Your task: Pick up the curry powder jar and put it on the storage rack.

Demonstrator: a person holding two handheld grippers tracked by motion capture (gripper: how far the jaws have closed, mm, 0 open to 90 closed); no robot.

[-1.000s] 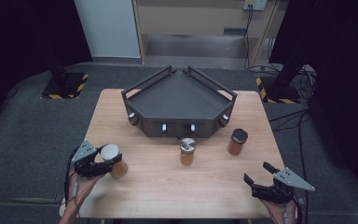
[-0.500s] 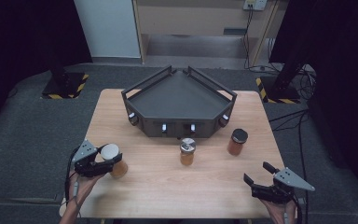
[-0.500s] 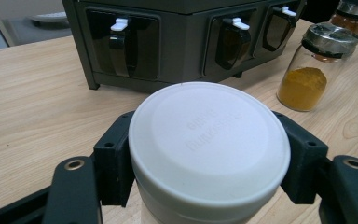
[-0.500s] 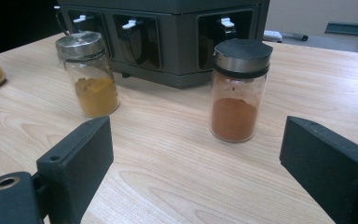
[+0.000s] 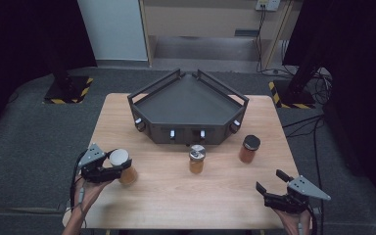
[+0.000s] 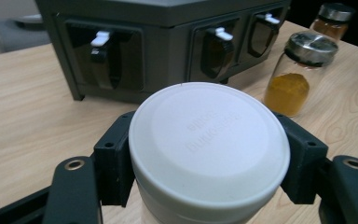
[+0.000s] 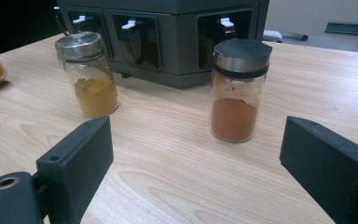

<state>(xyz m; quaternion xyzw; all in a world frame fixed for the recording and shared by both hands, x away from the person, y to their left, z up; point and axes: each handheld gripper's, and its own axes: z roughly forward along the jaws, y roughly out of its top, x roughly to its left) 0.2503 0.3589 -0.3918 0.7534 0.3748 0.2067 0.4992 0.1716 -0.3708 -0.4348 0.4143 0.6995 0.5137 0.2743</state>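
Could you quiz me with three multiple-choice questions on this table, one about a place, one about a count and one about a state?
1. Where does the jar with the black lid stand?
A. inside the dark tray
B. on the table, right of the silver-lidded jar
C. between the right gripper's jaws

2. How many spice jars are on or over the table?
A. two
B. three
C. five

3. How does the left gripper stand?
A. shut on the white-lidded jar
B. open over bare wood
C. resting in the tray

Answers:
1 B, it stands on the wooden table beside the silver-lidded jar.
2 B, black, silver and white lids.
3 A, the left gripper view shows both jaws pressed on the white-lidded jar, while the right gripper is open.
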